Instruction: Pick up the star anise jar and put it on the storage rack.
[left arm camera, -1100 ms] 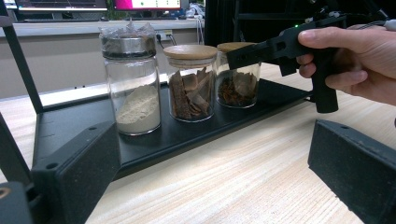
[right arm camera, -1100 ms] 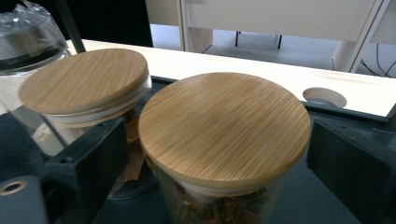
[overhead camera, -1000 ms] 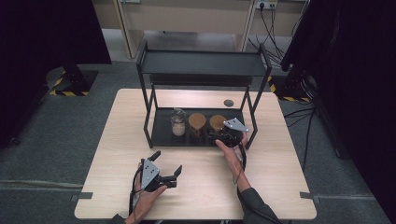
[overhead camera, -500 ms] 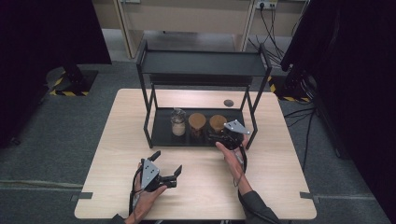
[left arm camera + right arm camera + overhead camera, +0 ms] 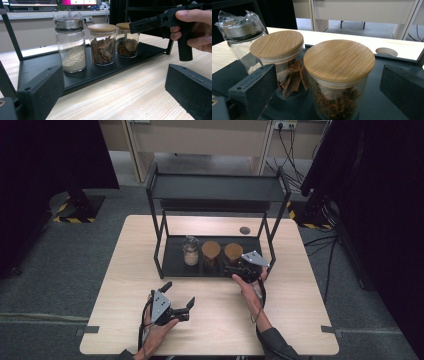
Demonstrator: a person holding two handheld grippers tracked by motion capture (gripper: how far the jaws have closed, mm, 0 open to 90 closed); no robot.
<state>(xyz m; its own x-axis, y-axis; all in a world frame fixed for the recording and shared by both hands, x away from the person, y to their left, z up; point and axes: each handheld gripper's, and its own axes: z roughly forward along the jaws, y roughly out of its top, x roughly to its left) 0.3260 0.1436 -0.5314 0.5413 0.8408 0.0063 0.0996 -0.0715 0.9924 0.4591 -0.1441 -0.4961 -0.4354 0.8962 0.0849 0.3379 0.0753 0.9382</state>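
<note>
A black two-tier rack (image 5: 215, 195) stands on the wooden table. Its lower shelf (image 5: 172, 262) carries three glass jars in a row. A powder jar (image 5: 190, 251) (image 5: 71, 45) with a plastic-wrapped metal lid is at the left. A bamboo-lidded jar of bark pieces (image 5: 211, 252) (image 5: 278, 52) is in the middle. A bamboo-lidded jar of brown spice (image 5: 233, 252) (image 5: 338, 75) is at the right. My right gripper (image 5: 235, 269) (image 5: 329, 77) is open, its jaws on either side of the brown spice jar and clear of the glass. My left gripper (image 5: 177, 295) (image 5: 112, 95) rests open on the table in front of the rack, holding nothing.
The rack's upright posts (image 5: 272, 245) flank the shelf opening, and its top tier overhangs the jars. A round hole (image 5: 244, 230) is in the table behind the rack. Bare tabletop (image 5: 300, 320) lies in front and to both sides.
My right gripper has edged slightly in toward the brown spice jar. The left gripper and the jars have not moved.
</note>
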